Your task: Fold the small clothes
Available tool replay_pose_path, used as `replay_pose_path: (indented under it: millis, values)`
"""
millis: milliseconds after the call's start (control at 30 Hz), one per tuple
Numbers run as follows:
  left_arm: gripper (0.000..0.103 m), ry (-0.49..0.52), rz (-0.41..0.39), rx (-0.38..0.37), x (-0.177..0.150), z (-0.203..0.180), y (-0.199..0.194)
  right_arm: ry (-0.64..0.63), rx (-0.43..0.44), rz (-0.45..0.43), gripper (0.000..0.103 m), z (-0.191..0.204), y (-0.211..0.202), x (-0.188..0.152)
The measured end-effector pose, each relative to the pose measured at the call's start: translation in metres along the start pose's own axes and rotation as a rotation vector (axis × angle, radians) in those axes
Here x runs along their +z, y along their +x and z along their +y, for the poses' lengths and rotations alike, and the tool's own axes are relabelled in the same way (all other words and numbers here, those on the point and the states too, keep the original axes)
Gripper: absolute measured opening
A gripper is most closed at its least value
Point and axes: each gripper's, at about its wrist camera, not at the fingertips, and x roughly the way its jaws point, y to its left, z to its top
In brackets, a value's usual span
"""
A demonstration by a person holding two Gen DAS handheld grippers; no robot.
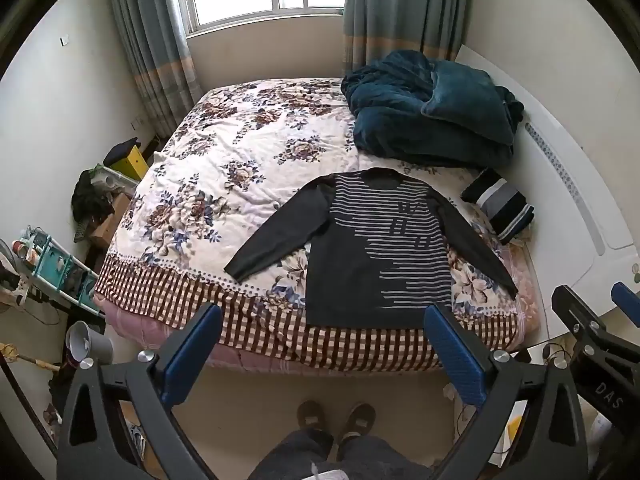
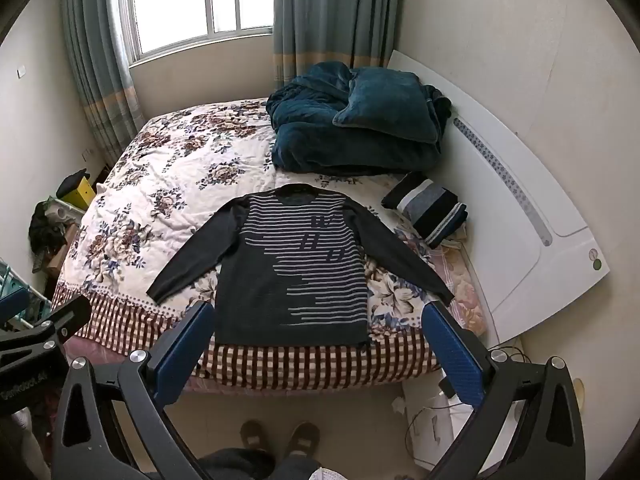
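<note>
Closest in, the person's two feet (image 1: 336,420) in dark slippers stand on the pale floor just short of the bed (image 1: 256,320). Above them the left gripper (image 1: 324,320) hangs with its blue pads spread wide, nothing between them, tilted down toward the bed's near edge. The right gripper (image 2: 316,320) is beside it, likewise released and empty, also short of the bed.

On the bed, right at its checked near border, the dark striped sweater (image 2: 296,264) lies flat and face up, hem toward the person, neck away. Both long sleeves are spread out at a slant to either side on the flowered quilt (image 2: 160,184). Neither gripper touches it.

Farther along the bed, past the sweater's right shoulder and close to the white headboard (image 2: 532,208), sits a folded striped garment (image 2: 432,212), apart from the sweater. Beyond that, at the bed's far right corner, a heap of teal blankets (image 2: 352,120) is piled up.

Behind the bed, the window (image 2: 192,0) is bright between grey-green curtains (image 2: 332,12). To the bed's left, clutter with a yellow box (image 1: 128,160) crowds the wall.
</note>
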Motion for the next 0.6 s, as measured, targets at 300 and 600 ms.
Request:
replay_pose_path:
  millis: [300, 600]
  values:
    - [0.103, -0.003, -0.003, -0.006, 0.0001, 0.0004, -0.0008, 0.005, 0.026, -0.003, 0.103, 0.0002, -0.0024, 0.0003]
    - [0.103, -0.004, -0.003, -0.006, 0.0002, 0.0000, -0.0001, -0.001, 0.027, -0.003, 0.103, 0.0023, -0.0059, 0.0030]
